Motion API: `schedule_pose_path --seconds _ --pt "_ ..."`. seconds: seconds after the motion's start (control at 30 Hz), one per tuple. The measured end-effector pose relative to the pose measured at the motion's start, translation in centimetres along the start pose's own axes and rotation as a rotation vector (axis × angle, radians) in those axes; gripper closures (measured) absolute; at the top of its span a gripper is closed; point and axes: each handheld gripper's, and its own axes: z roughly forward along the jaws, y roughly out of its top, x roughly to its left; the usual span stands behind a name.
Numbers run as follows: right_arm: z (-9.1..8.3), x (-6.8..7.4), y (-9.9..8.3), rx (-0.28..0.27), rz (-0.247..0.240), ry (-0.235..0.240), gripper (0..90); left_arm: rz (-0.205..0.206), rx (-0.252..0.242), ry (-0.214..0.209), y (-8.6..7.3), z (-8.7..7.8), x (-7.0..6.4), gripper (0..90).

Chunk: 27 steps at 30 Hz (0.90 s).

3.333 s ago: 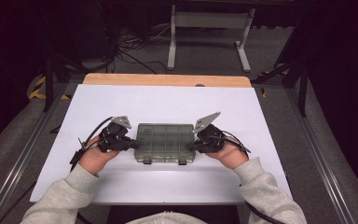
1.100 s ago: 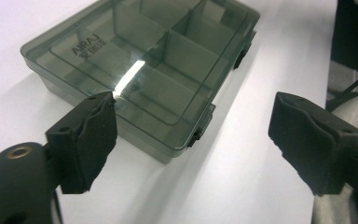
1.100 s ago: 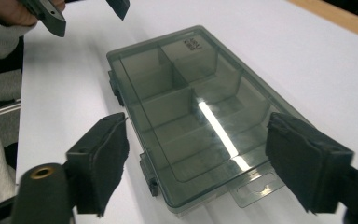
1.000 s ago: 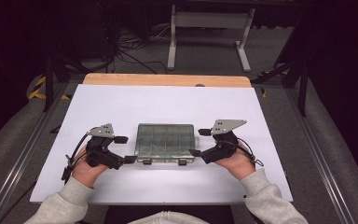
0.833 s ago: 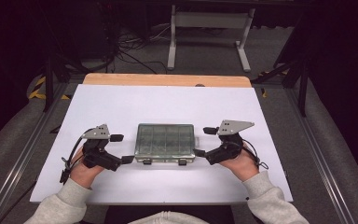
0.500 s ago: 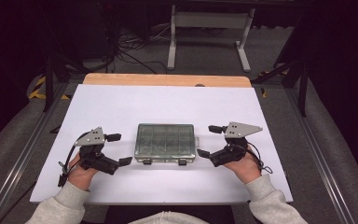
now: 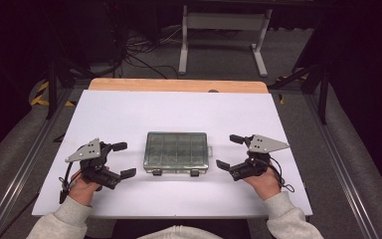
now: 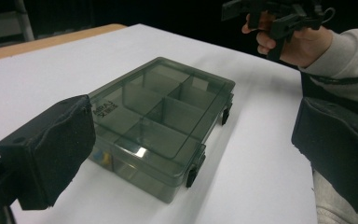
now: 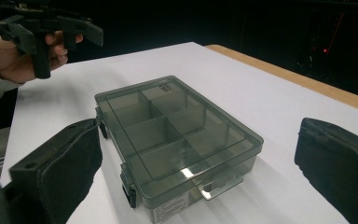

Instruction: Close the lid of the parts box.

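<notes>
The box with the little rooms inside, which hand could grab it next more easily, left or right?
Probably neither has a real edge. The box lies shut between them, touched by neither. The left gripper and the right gripper are both open, facing its short ends from about the same gap. The two latches face the person, midway.

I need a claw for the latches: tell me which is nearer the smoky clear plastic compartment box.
Left claw, slightly: it sits just off the smoky clear plastic compartment box's left end. The right claw sits off the right end.
</notes>
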Motion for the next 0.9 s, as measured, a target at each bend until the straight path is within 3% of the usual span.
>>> schedule_pose_path --seconds 0.2,0.3,0.47,0.77,0.9 --pt "-0.5 0.1 -0.8 -0.040 -0.010 -0.032 0.1 -0.007 -0.043 0.024 -0.5 -0.3 0.3 0.3" --pt "-0.8 0.1 -1.2 -0.057 -0.014 -0.047 0.0 -0.015 -0.043 0.031 -0.8 -0.5 0.4 0.3" --pt "-1.0 0.1 -1.8 -0.064 -0.033 -0.084 0.0 0.010 -0.040 0.049 -1.2 -0.7 0.6 0.7" --pt "-1.6 -0.2 -3.0 -0.117 -0.037 -0.110 0.0 -0.013 -0.039 0.062 -1.8 -1.4 0.8 0.7" --pt "-1.8 -0.2 -3.6 -0.108 -0.046 -0.121 0.0 -0.011 -0.035 0.076 -2.2 -1.5 0.8 0.7"
